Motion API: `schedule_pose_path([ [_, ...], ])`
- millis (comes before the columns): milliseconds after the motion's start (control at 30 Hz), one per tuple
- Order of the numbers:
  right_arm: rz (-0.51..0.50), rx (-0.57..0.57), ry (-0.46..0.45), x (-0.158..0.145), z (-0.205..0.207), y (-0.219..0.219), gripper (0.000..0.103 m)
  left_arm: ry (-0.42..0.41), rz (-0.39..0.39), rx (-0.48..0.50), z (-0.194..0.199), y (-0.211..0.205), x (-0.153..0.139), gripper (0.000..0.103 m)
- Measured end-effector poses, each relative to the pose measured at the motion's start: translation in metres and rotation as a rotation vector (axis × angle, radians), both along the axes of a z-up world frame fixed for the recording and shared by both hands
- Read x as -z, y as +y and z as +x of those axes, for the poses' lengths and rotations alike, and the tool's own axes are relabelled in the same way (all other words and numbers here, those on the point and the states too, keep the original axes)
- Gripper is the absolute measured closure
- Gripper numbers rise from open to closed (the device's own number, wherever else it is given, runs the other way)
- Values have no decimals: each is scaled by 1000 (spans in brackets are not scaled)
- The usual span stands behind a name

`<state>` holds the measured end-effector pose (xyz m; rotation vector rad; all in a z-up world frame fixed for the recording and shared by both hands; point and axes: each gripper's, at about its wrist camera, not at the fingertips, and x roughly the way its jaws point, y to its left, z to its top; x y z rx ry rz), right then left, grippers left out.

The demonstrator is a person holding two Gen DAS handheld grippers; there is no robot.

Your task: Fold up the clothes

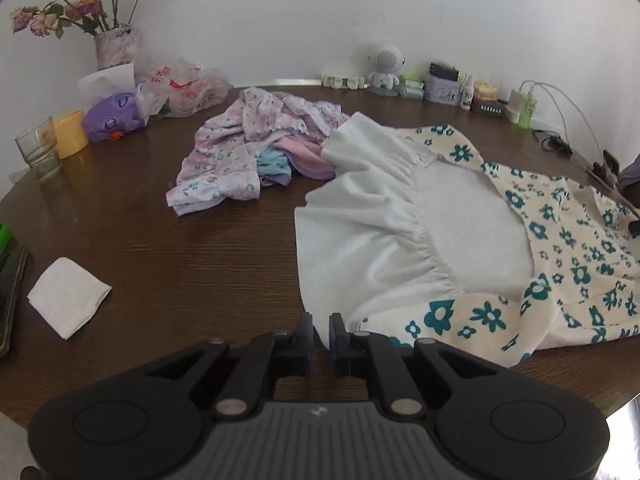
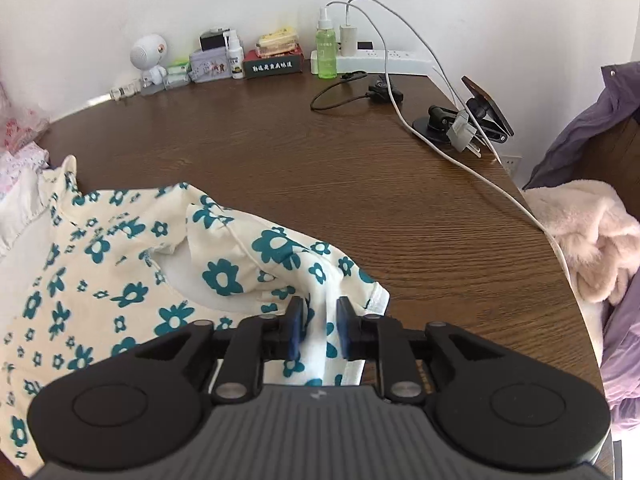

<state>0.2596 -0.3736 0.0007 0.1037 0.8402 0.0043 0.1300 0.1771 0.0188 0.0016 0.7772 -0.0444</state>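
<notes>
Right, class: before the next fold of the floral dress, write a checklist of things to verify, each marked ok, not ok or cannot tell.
1. Right gripper has fabric of the floral dress between its fingers: ok.
2. Right pads pressing that fabric: cannot tell.
3. Left gripper gripping the dress: not ok; only its white lining edge lies there.
4. Dress lying flat: not ok, rumpled.
5. Pile of clothes clear of the dress: not ok, touching.

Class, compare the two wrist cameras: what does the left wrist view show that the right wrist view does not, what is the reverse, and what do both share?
Left wrist only: vase of flowers, drinking glass, folded white tissue.

Right wrist only: power strip, pink fluffy garment.

Both: the floral dress, brown table, white robot figurine.
</notes>
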Motion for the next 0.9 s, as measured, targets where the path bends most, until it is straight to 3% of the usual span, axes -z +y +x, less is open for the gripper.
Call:
schedule_pose_path([
  [33,20,1,-26,-8,-4,-4,65,-27,6,10,1,0,-7,79],
  [100,31,3,-70,-20,-9,-8,52,-69,55,37,15,-8,-17,45],
  [167,19,-3,-91,-26,-8,-7,43,-88,108,69,38,-20,-21,38],
  [300,-6,-46,-74,-23,4,5,39,-63,142,142,99,-43,-18,35],
  [500,-139,-112,-41,-11,28,28,37,-6,164,308,193,-86,-15,34],
  [700,-182,-173,-30,-5,49,30,37,-64,362,395,262,-133,4,33],
  [900,-159,-284,-13,-12,60,40,38,-19,315,482,306,-131,12,32],
])
